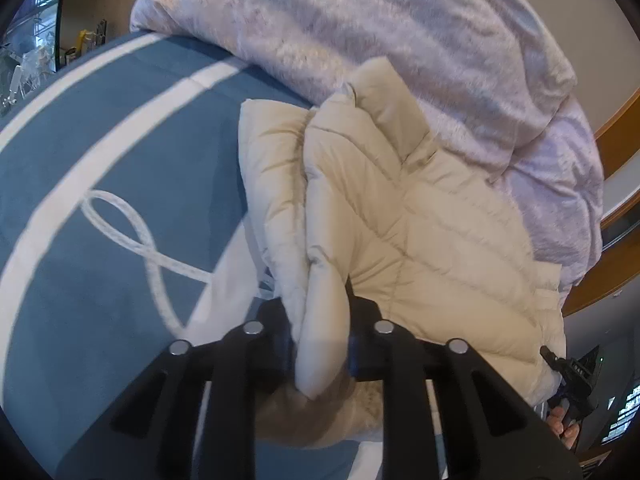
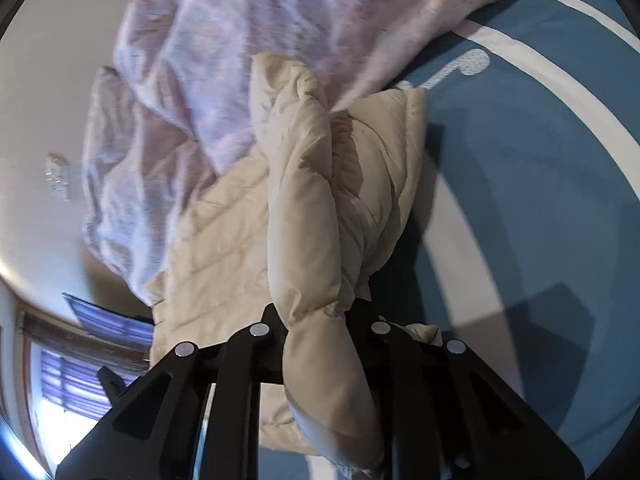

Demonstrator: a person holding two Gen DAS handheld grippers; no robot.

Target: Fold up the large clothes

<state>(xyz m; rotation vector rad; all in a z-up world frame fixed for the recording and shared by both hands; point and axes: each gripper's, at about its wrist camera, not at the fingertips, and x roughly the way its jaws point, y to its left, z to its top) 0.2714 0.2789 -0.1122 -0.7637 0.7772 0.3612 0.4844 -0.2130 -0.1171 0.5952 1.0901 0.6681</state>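
1. Left wrist view: left gripper clamps the cream quilted puffer jacket above the blue white-striped bedcover.
2. Right gripper also pinches its hem.
3. Risk: the slippery padding may slide out, or catch the pale lilac blanket.

Claw tips perhaps beneath jacket

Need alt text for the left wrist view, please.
The left hand-held gripper is shut on a fold of the cream quilted puffer jacket, which lies on a blue bedspread with white stripes beside a crumpled lilac blanket.
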